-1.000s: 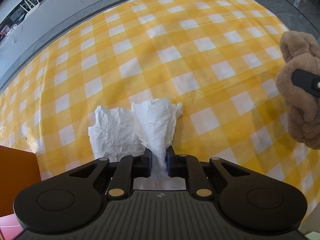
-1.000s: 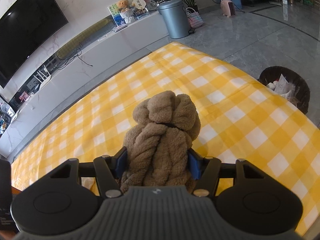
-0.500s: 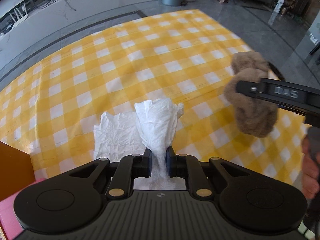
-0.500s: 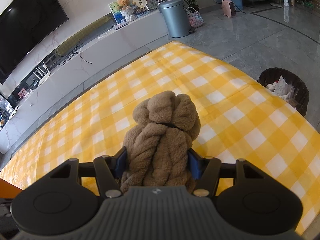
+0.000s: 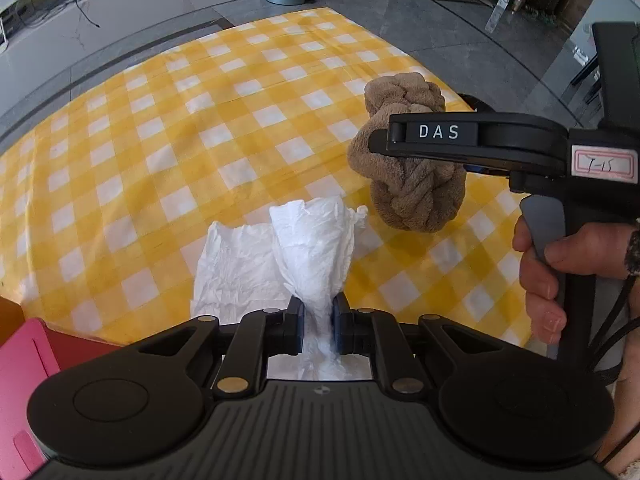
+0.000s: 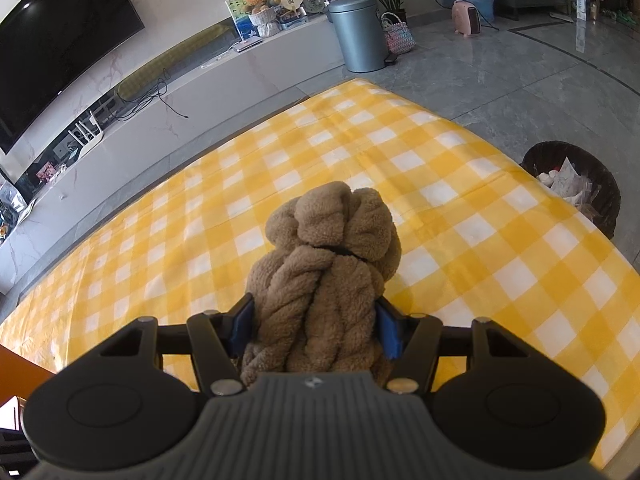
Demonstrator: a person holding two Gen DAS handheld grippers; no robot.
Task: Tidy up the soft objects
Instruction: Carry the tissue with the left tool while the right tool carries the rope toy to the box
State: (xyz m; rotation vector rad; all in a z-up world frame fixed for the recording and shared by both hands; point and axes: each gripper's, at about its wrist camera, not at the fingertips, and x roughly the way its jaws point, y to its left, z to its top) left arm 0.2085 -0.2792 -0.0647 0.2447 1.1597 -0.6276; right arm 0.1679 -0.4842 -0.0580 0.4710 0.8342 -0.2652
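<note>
My left gripper (image 5: 317,320) is shut on a crumpled white tissue (image 5: 308,248) and holds it above the yellow checked tablecloth (image 5: 160,140). My right gripper (image 6: 316,326) is shut on a brown braided plush (image 6: 328,280) and holds it in the air over the cloth. In the left wrist view the plush (image 5: 404,196) and the right gripper (image 5: 404,136) hang to the right of the tissue, a little apart from it.
A pink and orange box (image 5: 24,360) sits at the near left table edge; its orange edge shows in the right wrist view (image 6: 16,364). A dark waste basket (image 6: 576,184) stands on the floor past the table's right edge. A grey bin (image 6: 358,32) stands far behind.
The left gripper has lifted and drawn back with the tissue. The right gripper with the plush has come further into the left view, from the right edge toward the tissue.
</note>
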